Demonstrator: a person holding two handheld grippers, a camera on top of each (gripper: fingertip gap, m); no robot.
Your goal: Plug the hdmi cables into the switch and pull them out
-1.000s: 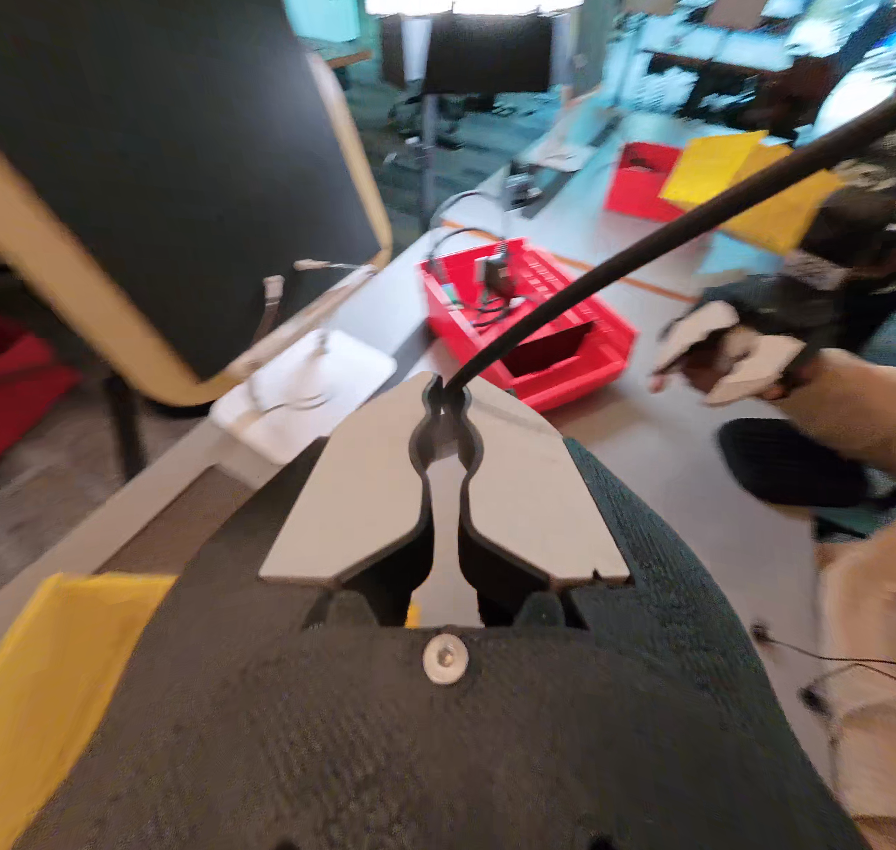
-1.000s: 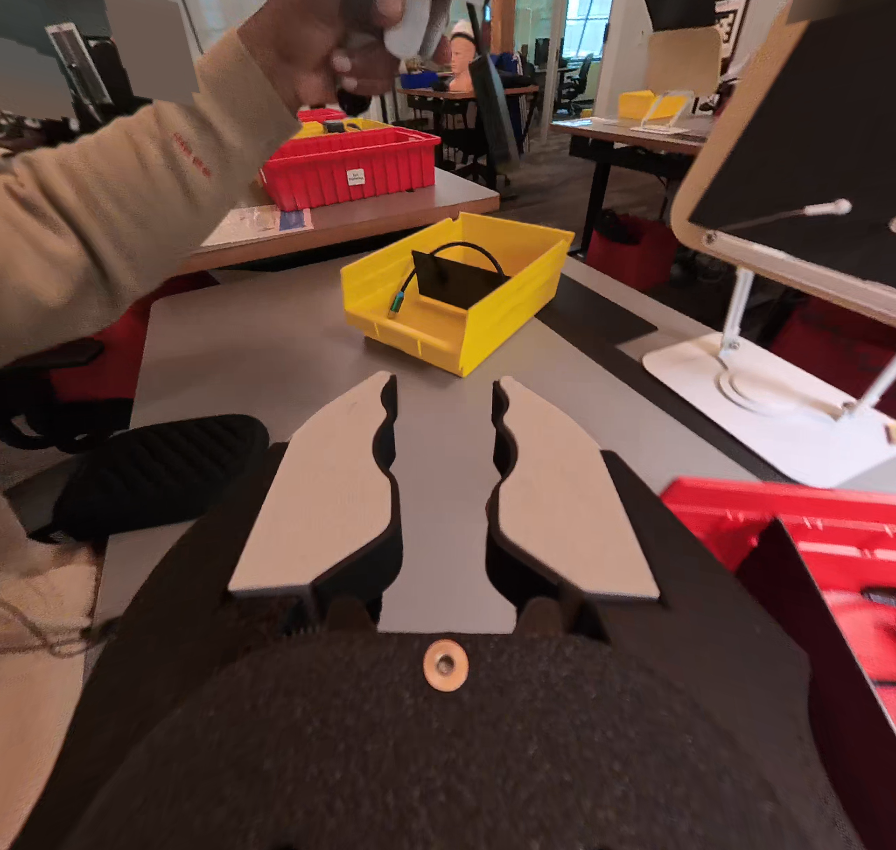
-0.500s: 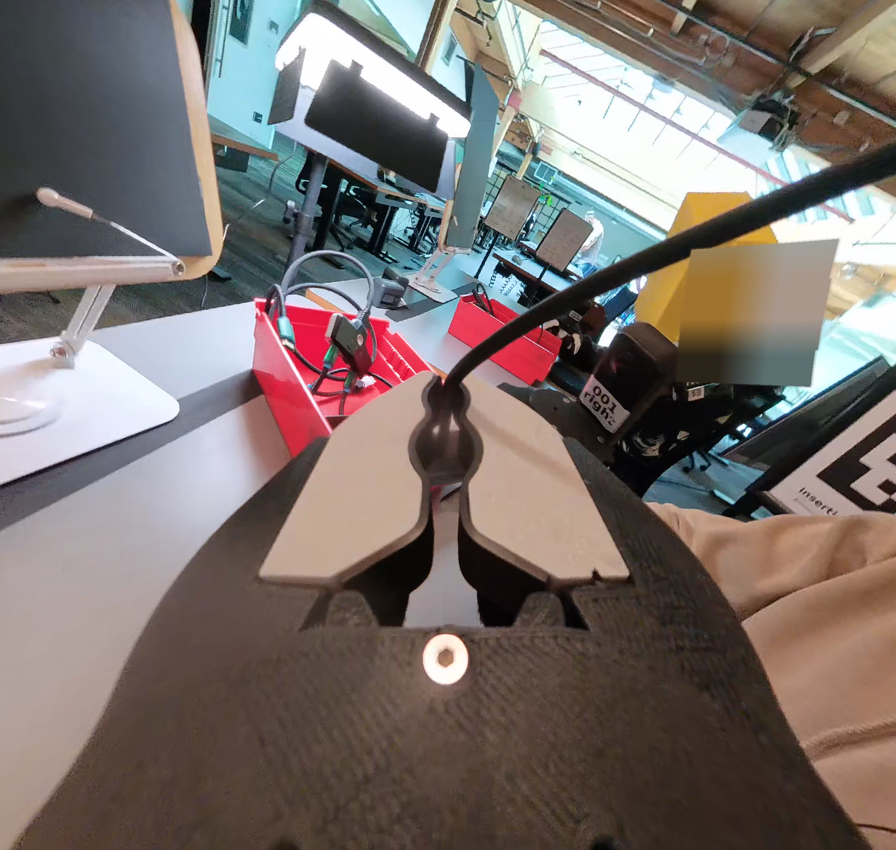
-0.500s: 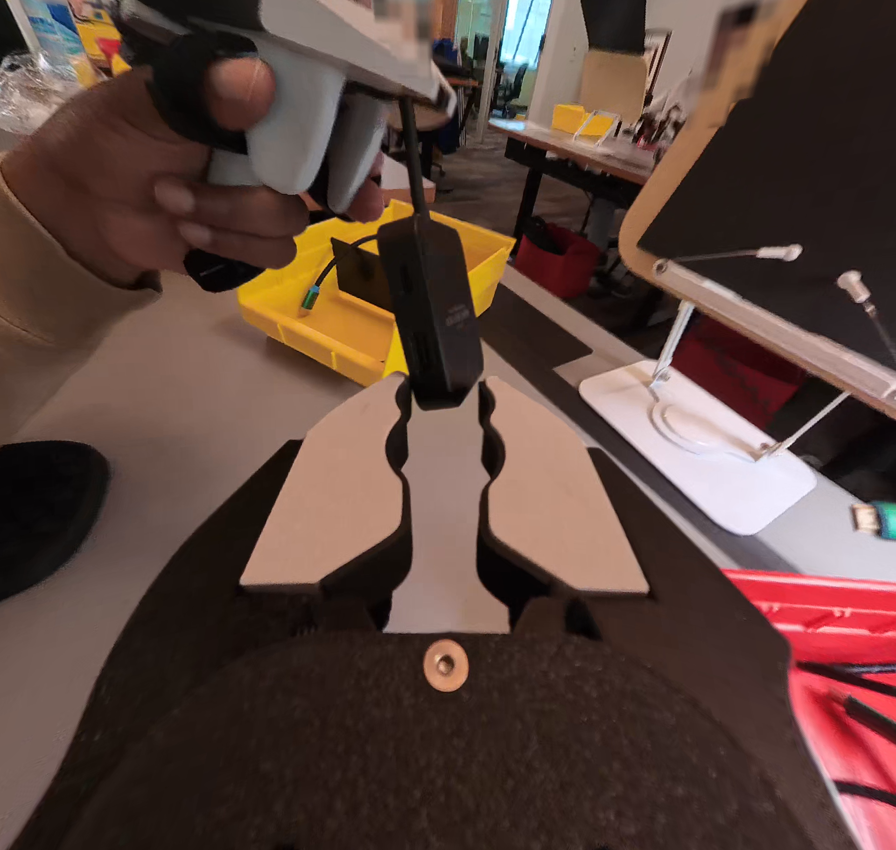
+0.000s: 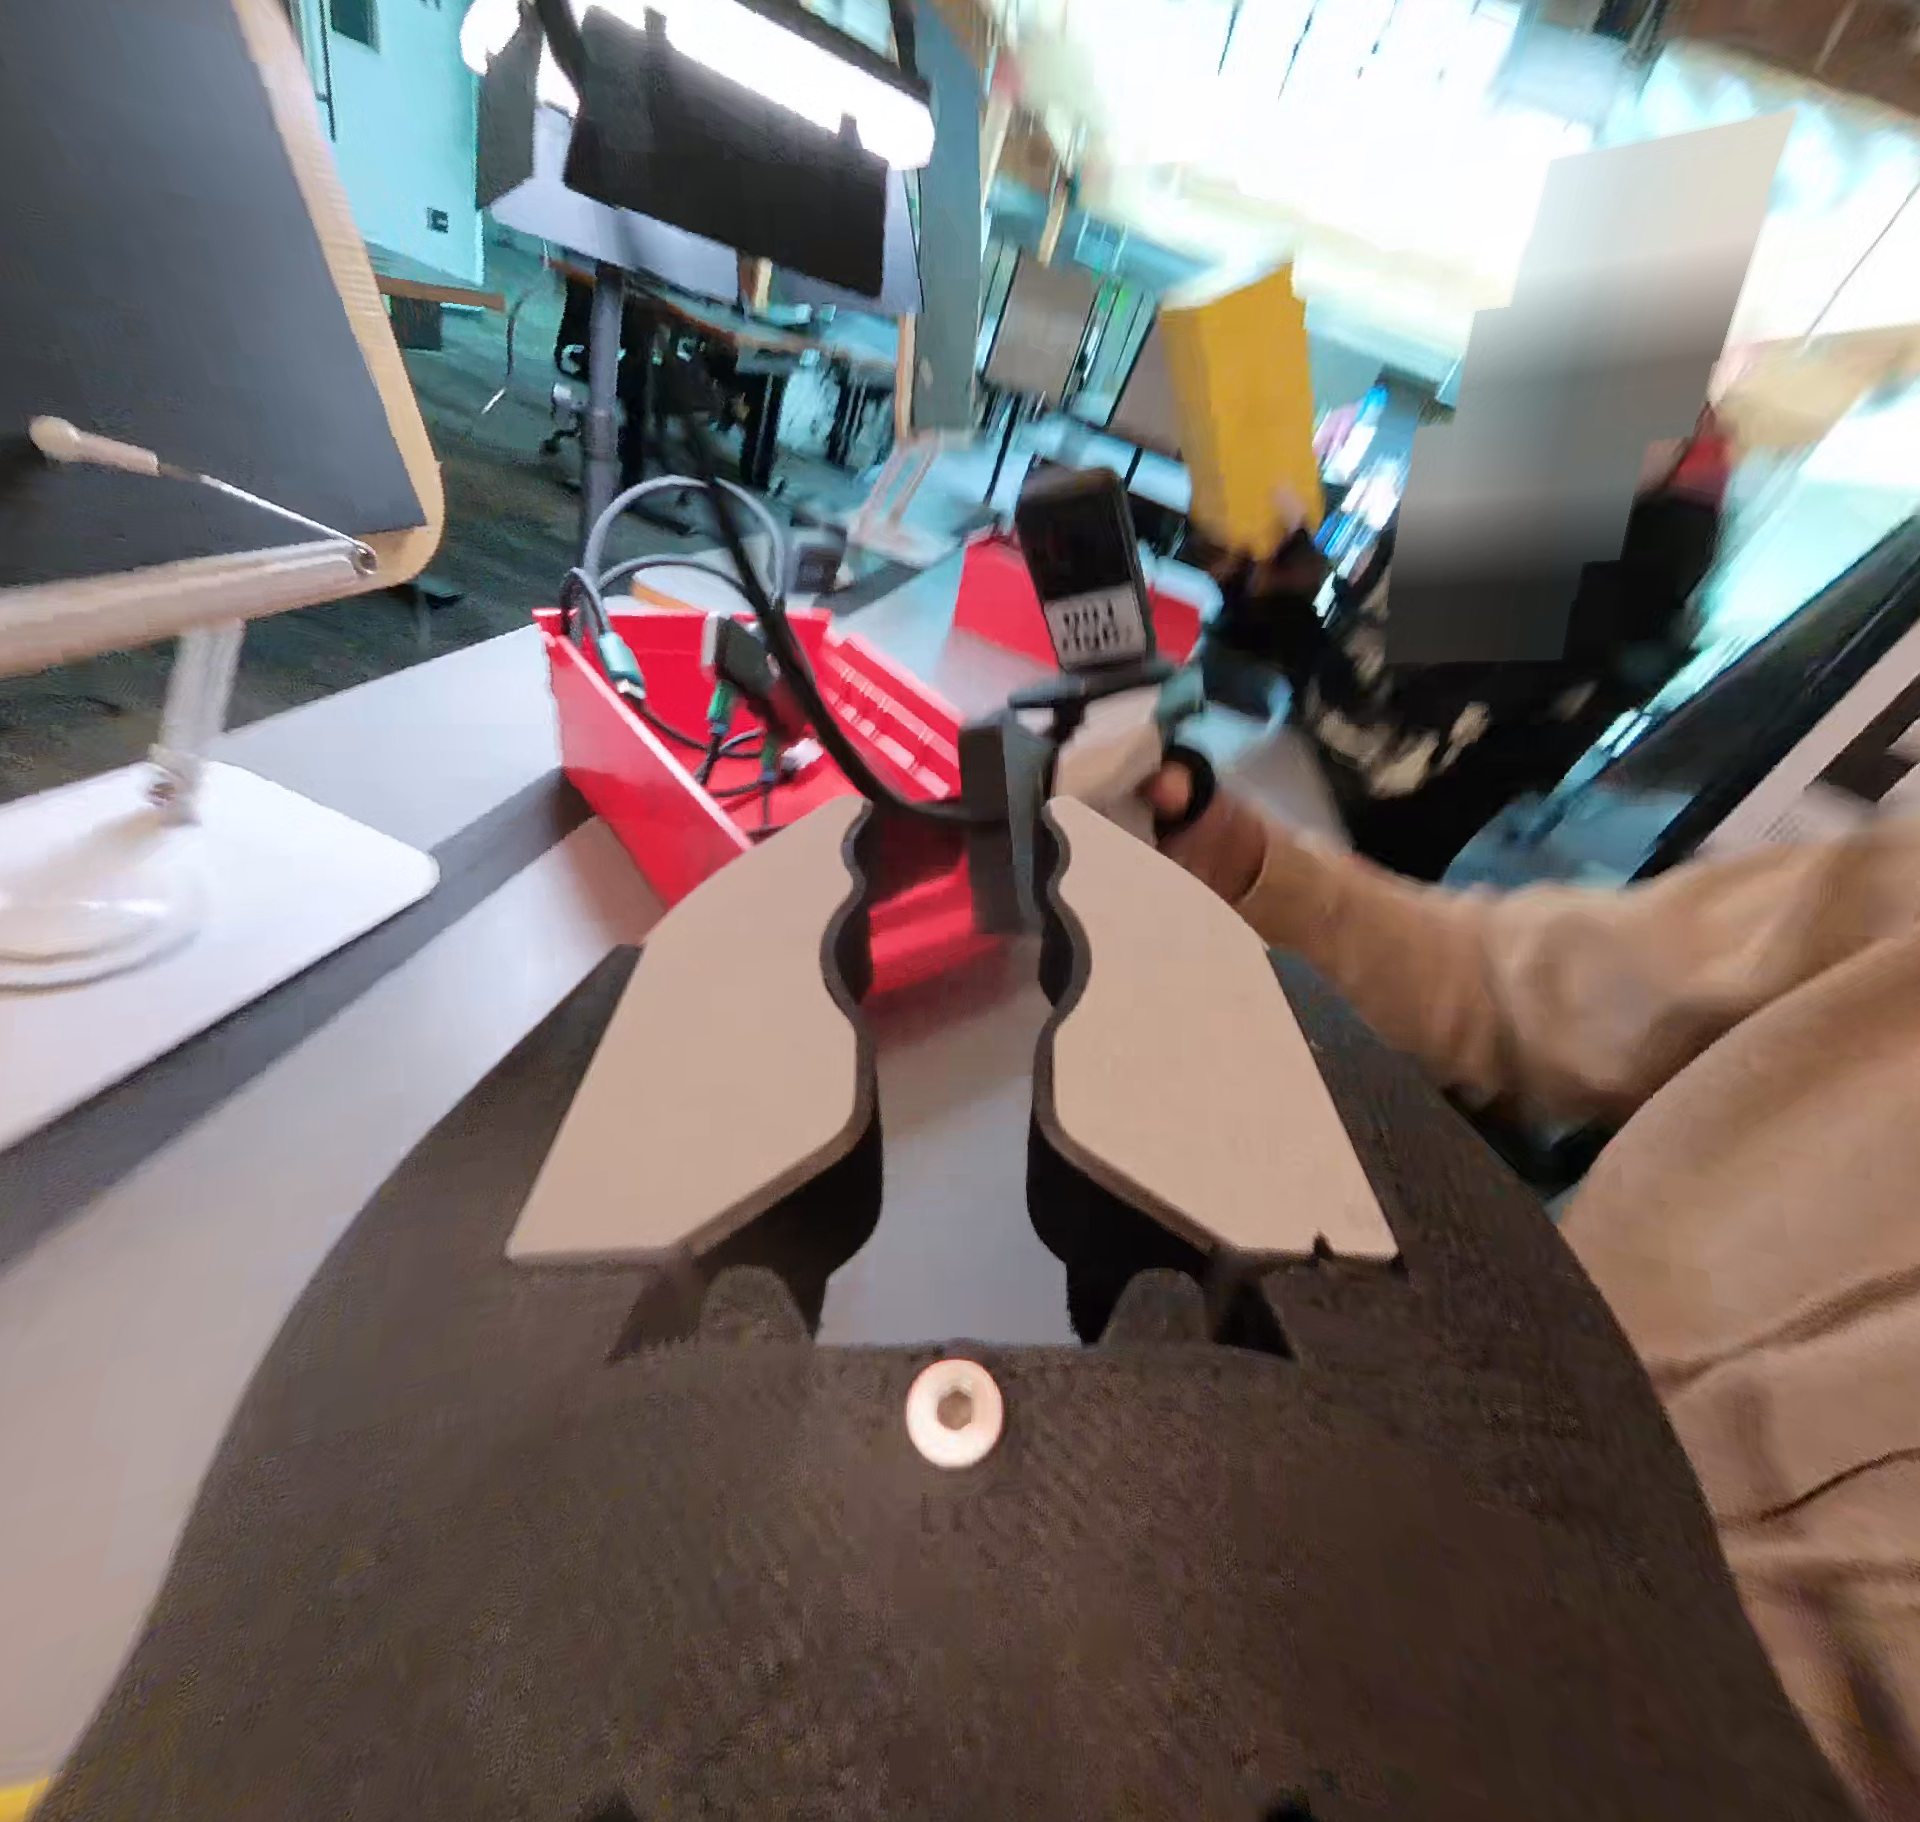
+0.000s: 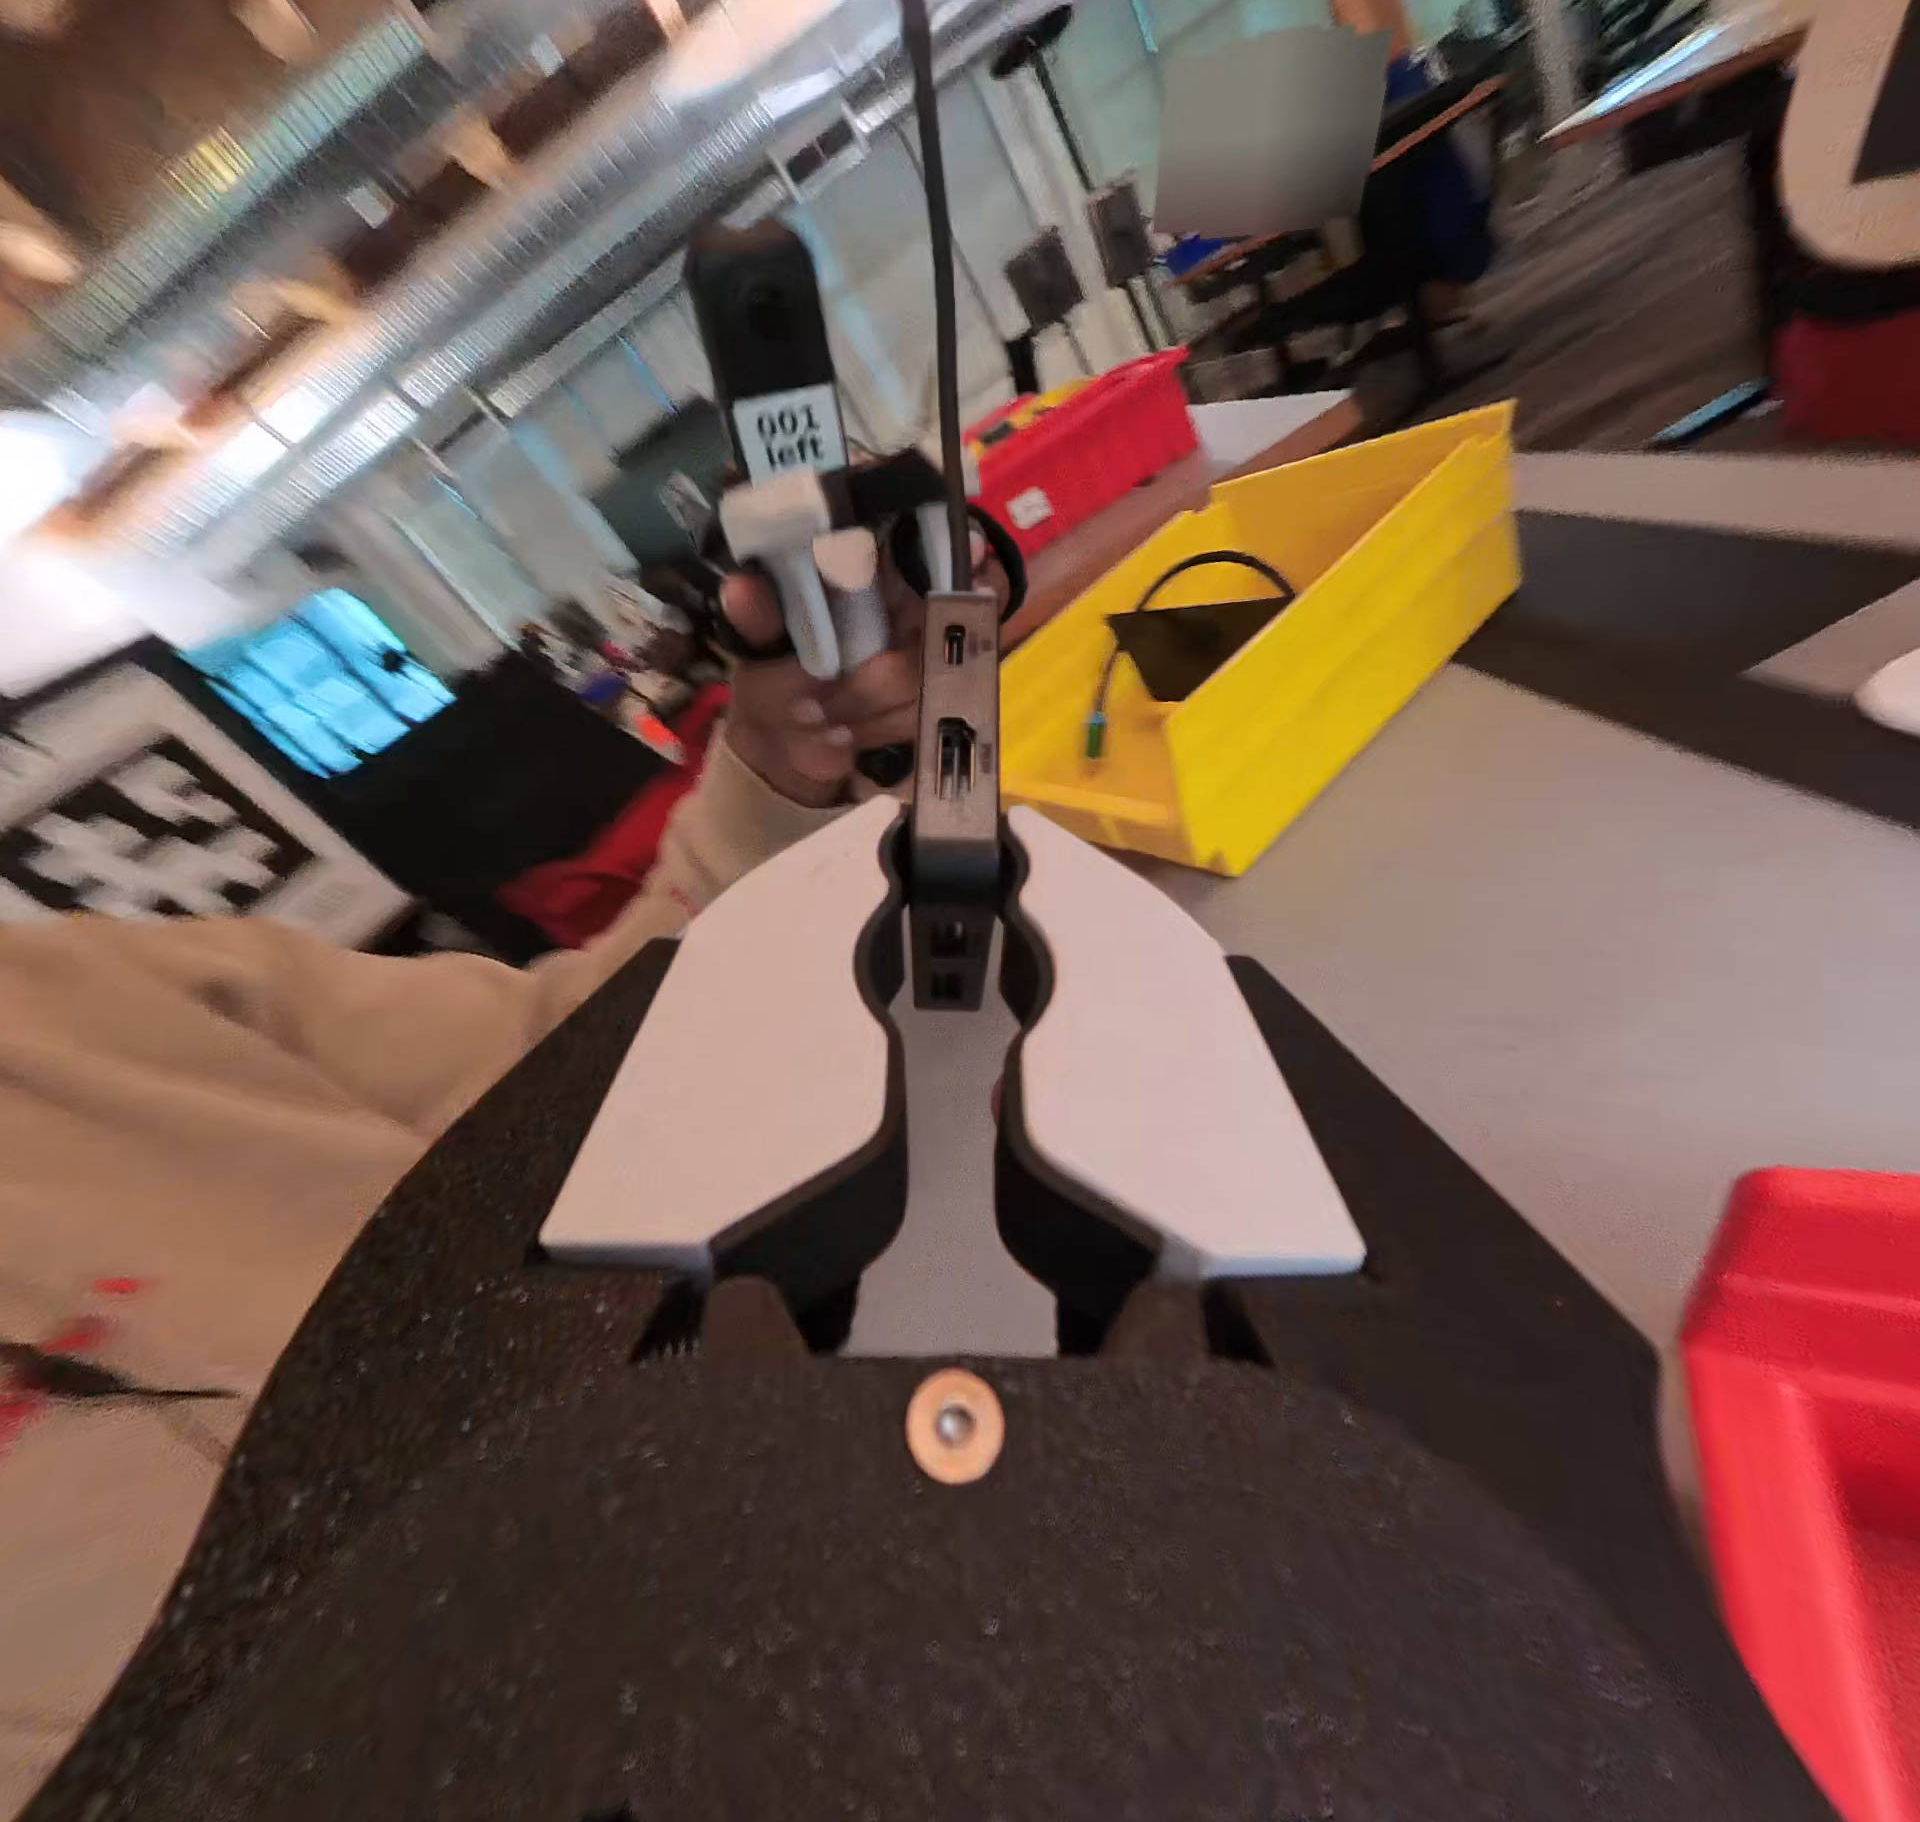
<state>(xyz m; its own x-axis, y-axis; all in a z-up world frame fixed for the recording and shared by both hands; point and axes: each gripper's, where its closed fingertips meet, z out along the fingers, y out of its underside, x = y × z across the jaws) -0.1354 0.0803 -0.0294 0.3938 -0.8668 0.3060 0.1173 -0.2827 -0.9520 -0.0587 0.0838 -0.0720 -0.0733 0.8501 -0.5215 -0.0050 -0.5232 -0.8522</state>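
My right gripper (image 6: 953, 822) is shut on the lower end of the black switch (image 6: 954, 733), which stands upright with its ports facing the camera. The switch's black cable (image 6: 935, 266) runs straight up out of view. My left gripper (image 5: 956, 822) is open and empty, with the switch (image 5: 1000, 816) just beyond its fingertips. The right gripper (image 5: 1101, 754) shows there holding the switch. The switch's cable (image 5: 810, 723) curves up to the left. Several HDMI cables (image 5: 727, 671) lie in a red bin (image 5: 623, 733). The left gripper (image 6: 831, 577) shows behind the switch.
A yellow bin (image 6: 1351, 650) on the grey table (image 6: 1455, 993) holds a black cable with a green plug (image 6: 1096, 733). The red bin's corner (image 6: 1808, 1409) is at lower right. A white stand base (image 5: 156, 899) with a tilted dark board sits at left. There is about 10 centimetres between the tips of the two grippers.
My left gripper let go of the switch's cable and opened. My right gripper closed on the switch body and now carries it. Both views swung sideways.
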